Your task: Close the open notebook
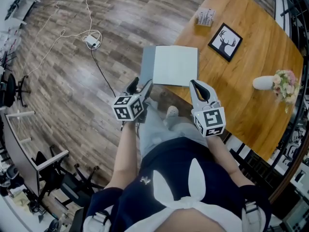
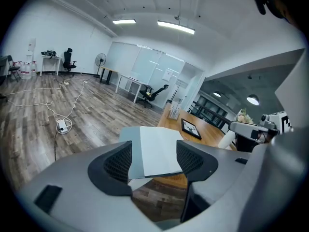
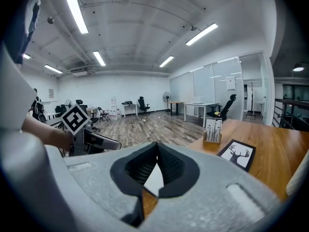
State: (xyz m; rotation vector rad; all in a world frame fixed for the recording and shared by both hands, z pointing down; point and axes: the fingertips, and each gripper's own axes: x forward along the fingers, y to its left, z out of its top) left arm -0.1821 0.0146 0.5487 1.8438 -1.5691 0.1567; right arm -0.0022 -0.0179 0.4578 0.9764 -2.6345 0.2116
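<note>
The notebook [image 1: 175, 65] lies open on the near corner of the wooden table [image 1: 251, 105], its white page up and a grey leaf [image 1: 147, 62] sticking out past the table's edge on the left. My left gripper [image 1: 140, 87] hovers just short of that overhanging side, open, with nothing between its pads. Looking along its jaws, the left gripper [image 2: 154, 158] has the notebook [image 2: 157, 149] ahead and slightly below. My right gripper [image 1: 200, 88] is at the notebook's near right corner, shut and holding nothing. In its own view the right gripper [image 3: 157, 151] has its tips together, hiding most of the page [image 3: 153, 180].
A framed deer picture [image 1: 225, 41], a small card holder [image 1: 205, 17] and a white vase with flowers [image 1: 270, 82] stand farther back on the table. A power strip with cables [image 1: 91, 41] lies on the wooden floor at left. The person's shoe [image 1: 172, 112] is below the table's edge.
</note>
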